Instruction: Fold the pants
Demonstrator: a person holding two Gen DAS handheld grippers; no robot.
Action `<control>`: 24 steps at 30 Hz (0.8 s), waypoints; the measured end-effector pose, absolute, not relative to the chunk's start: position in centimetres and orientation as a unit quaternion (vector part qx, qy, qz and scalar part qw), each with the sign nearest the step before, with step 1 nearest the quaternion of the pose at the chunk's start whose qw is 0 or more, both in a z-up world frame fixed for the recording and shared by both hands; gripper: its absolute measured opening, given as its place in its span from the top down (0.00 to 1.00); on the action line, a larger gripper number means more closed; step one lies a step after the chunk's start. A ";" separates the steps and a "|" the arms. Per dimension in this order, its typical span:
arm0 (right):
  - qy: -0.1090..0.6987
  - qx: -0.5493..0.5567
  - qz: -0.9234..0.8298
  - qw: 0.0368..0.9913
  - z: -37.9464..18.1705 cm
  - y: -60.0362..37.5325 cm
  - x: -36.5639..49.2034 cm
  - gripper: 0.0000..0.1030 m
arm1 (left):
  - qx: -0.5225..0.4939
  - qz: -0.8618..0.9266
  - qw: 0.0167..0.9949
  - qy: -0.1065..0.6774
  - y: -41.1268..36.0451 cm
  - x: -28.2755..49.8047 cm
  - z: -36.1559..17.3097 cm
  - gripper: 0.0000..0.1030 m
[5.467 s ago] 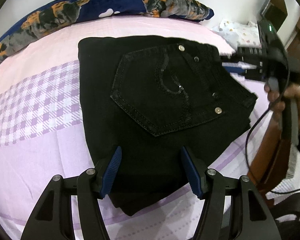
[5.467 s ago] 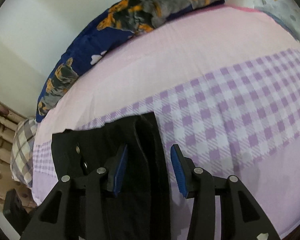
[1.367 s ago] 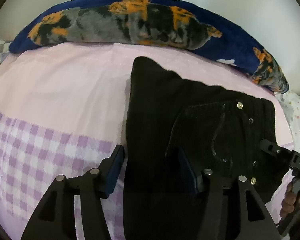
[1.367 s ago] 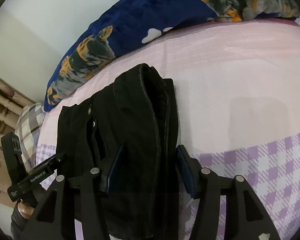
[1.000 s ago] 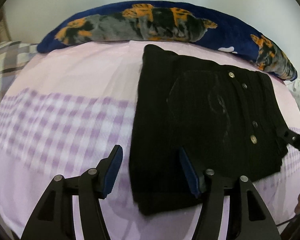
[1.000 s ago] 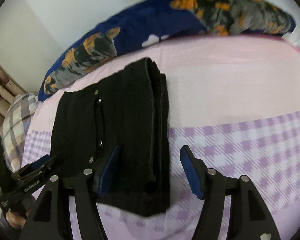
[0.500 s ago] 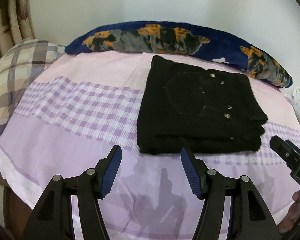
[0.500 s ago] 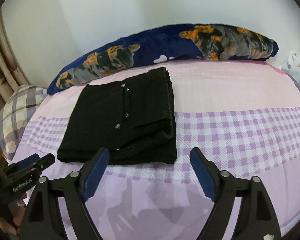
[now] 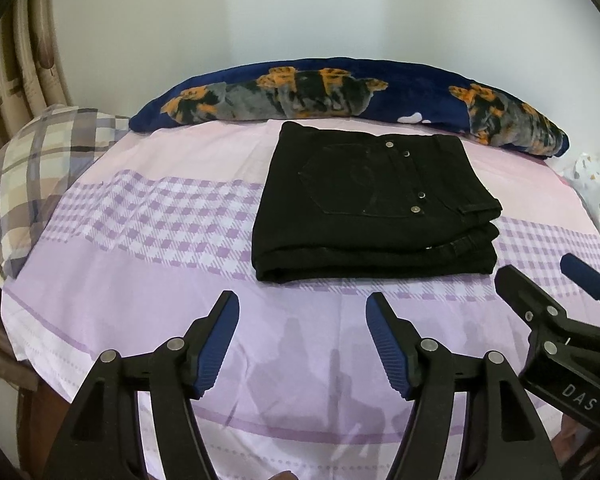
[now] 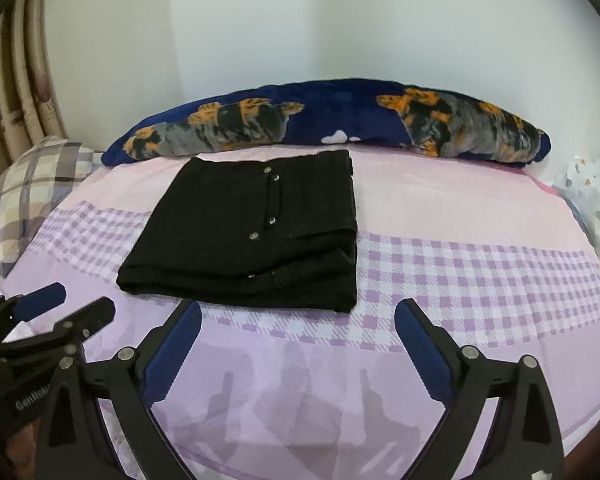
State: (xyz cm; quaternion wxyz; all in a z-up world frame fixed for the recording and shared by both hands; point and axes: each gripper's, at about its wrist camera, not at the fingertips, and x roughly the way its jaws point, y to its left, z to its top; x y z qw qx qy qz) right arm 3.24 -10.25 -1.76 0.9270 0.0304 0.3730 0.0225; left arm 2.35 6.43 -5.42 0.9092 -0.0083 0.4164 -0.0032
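Item: black pants (image 9: 374, 208), folded into a compact rectangle of several layers, back pocket with metal rivets facing up. Location: lying flat on the bed (image 9: 140, 280), across the border of the pink band and the purple-checked band of the sheet, just in front of the long navy pillow (image 9: 340, 92) with orange-and-grey animal print, which runs along the white wall.

Left hand-held gripper (image 9: 302, 340): jaws opening, blue pads apart, nothing between them; it hangs over the plain lilac part of the sheet, near the front folded edge of the pants but clear of it.

Right hand-held gripper (image 10: 298, 344): jaws opening and very wide, nothing between them; likewise short of the front edge of the pants, not touching.

Other: plaid pillow (image 9: 32, 168) at the left edge of the bed; white dotted fabric (image 9: 598, 192) at the right edge.
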 end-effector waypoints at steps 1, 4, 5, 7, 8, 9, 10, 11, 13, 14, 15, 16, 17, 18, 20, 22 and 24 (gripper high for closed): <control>0.371 0.029 0.022 0.928 -1.7 -10.2 3.2 0.05 | -0.008 -0.002 0.910 0.415 6.4 2.2 -5.4 0.35; 0.369 0.034 0.018 0.929 -1.5 -10.3 3.2 0.04 | -0.011 0.002 0.910 0.414 6.5 2.1 -5.4 0.35; 0.370 0.037 0.018 0.928 -1.5 -10.4 3.2 0.04 | -0.011 0.002 0.910 0.414 6.4 2.1 -5.4 0.35; 0.370 0.042 0.016 0.928 -1.5 -10.5 3.2 0.04 | -0.012 0.003 0.911 0.413 6.4 2.1 -5.4 0.35; 0.369 0.043 0.015 0.928 -1.4 -10.5 3.2 0.04 | -0.010 0.003 0.911 0.413 6.3 2.0 -5.5 0.35; 0.370 0.044 0.015 0.928 -1.4 -10.5 3.2 0.04 | -0.011 0.003 0.911 0.413 6.4 2.0 -5.4 0.35; 0.371 0.044 0.015 0.928 -1.4 -10.5 3.3 0.04 | -0.011 0.003 0.911 0.413 6.4 2.0 -5.4 0.35; 0.372 0.044 0.014 0.927 -1.4 -10.6 3.3 0.04 | -0.010 0.002 0.911 0.412 6.3 2.0 -5.4 0.35; 0.373 0.045 0.013 0.927 -1.5 -10.6 3.3 0.04 | -0.007 0.003 0.911 0.412 6.2 1.9 -5.5 0.35; 0.375 0.043 0.012 0.926 -1.5 -10.6 3.3 0.04 | -0.006 0.003 0.912 0.411 6.2 1.9 -5.4 0.35; 0.376 0.043 0.011 0.926 -1.5 -10.6 3.4 0.04 | -0.006 0.003 0.912 0.411 6.1 1.9 -5.5 0.35; 0.376 0.043 0.010 0.926 -1.6 -10.6 3.4 0.04 | -0.006 0.004 0.911 0.412 6.1 1.9 -5.5 0.35; 0.376 0.042 0.010 0.926 -1.6 -10.6 3.4 0.04 | -0.006 0.004 0.911 0.412 6.0 1.9 -5.5 0.35; 0.376 0.042 0.009 0.925 -1.6 -10.6 3.4 0.04 | -0.007 0.004 0.911 0.412 6.0 1.9 -5.5 0.35; 0.377 0.041 0.008 0.925 -1.7 -10.6 3.4 0.04 | -0.006 0.004 0.911 0.412 6.0 1.9 -5.5 0.35; 0.379 0.041 0.007 0.925 -1.8 -10.6 3.5 0.04 | -0.005 0.005 0.912 0.411 6.0 1.8 -5.5 0.35; 0.379 0.040 0.006 0.924 -1.8 -10.6 3.5 0.04 | -0.005 0.005 0.911 0.411 6.0 1.9 -5.5 0.35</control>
